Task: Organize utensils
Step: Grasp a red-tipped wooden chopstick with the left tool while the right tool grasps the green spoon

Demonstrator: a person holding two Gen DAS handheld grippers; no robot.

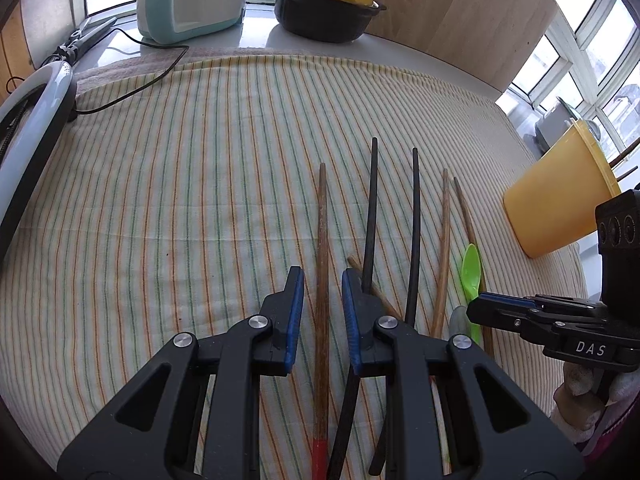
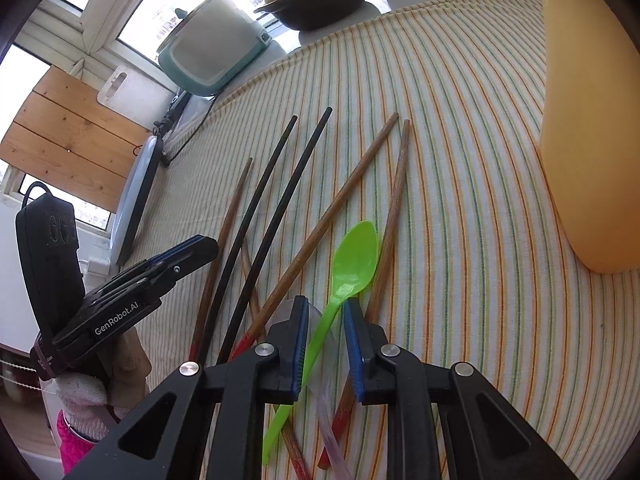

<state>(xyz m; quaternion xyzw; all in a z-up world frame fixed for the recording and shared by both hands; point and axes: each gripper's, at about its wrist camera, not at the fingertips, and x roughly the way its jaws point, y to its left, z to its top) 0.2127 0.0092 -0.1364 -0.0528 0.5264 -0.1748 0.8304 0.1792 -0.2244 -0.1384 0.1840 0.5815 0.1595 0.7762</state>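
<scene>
Spoon [image 2: 352,256] lies on chopsticks [image 2: 280,208], seemingly.

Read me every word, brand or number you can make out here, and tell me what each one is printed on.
"DAS": white letters on the right gripper body, left wrist view.
"GenRobot.AI": white letters on the left gripper body, right wrist view.
Raised round marks on each gripper's black camera housing: unreadable.
Nothing else carries text.
</scene>
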